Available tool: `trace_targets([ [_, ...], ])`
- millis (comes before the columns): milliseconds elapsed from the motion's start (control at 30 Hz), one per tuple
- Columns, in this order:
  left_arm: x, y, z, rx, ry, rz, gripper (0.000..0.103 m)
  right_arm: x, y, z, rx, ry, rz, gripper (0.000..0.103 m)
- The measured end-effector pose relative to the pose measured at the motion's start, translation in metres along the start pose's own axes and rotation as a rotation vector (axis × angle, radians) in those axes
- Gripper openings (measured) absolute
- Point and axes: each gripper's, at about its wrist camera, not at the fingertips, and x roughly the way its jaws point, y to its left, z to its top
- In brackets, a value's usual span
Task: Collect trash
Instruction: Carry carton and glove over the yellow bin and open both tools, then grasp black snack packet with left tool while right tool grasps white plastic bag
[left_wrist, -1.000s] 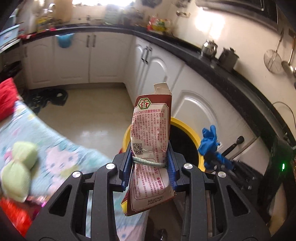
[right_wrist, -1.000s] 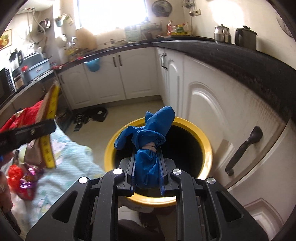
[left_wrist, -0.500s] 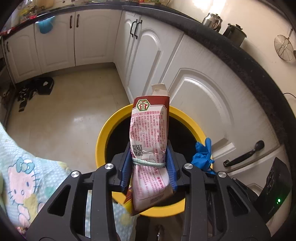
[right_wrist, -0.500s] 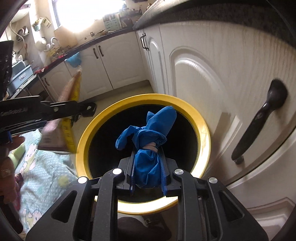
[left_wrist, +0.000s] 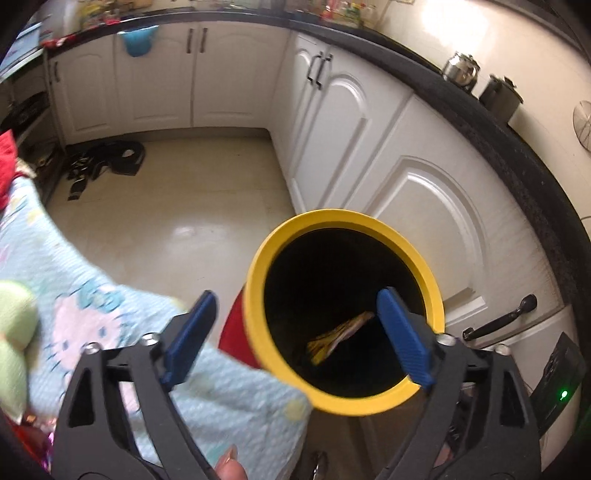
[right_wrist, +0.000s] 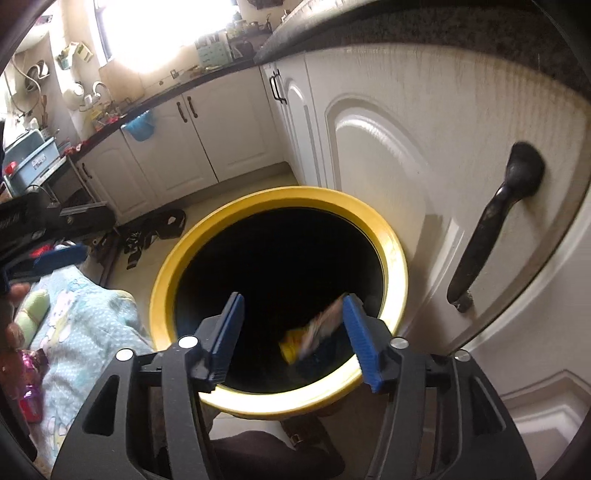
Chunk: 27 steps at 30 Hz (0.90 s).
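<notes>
A yellow-rimmed trash bin (left_wrist: 266, 258) with a black inside stands on the floor by the white cabinets; it also shows in the right wrist view (right_wrist: 395, 254). The crushed red-and-white carton (left_wrist: 338, 338) lies inside it, blurred in the right wrist view (right_wrist: 319, 328). My left gripper (left_wrist: 297, 334) is open and empty, its jaws spread wide above the bin's near rim. My right gripper (right_wrist: 293, 339) is open and empty over the bin mouth. The blue rag is not clearly visible inside the dark bin.
A pale blue cartoon-print cloth (left_wrist: 96, 314) covers a surface at the left, with a green soft toy (left_wrist: 14, 332) on it. White cabinet doors with a black handle (right_wrist: 495, 218) stand right behind the bin. Dark shoes (left_wrist: 107, 162) lie on the floor.
Both grippers opened. The carton dropped from the left gripper into the bin, and the blue rag left the right gripper.
</notes>
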Motion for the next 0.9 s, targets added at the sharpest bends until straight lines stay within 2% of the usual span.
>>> trace_targets([
  [100, -0.019, 0.011, -0.009, -0.008, -0.026, 0.03, 0.092, -0.01, 0.009, 0.0, -0.027, -0.021, 0.018, 0.061],
  [367, -0.07, 0.045, -0.03, -0.068, -0.092, 0.084, 0.092, -0.037, 0.045, 0.002, -0.127, -0.06, 0.081, 0.066],
  [667, -0.133, 0.086, -0.049, -0.148, -0.166, 0.113, 0.092, -0.068, 0.09, -0.003, -0.222, -0.079, 0.208, 0.069],
  [900, -0.18, 0.129, -0.068, -0.215, -0.245, 0.184, 0.092, -0.087, 0.131, -0.015, -0.314, -0.065, 0.319, 0.069],
])
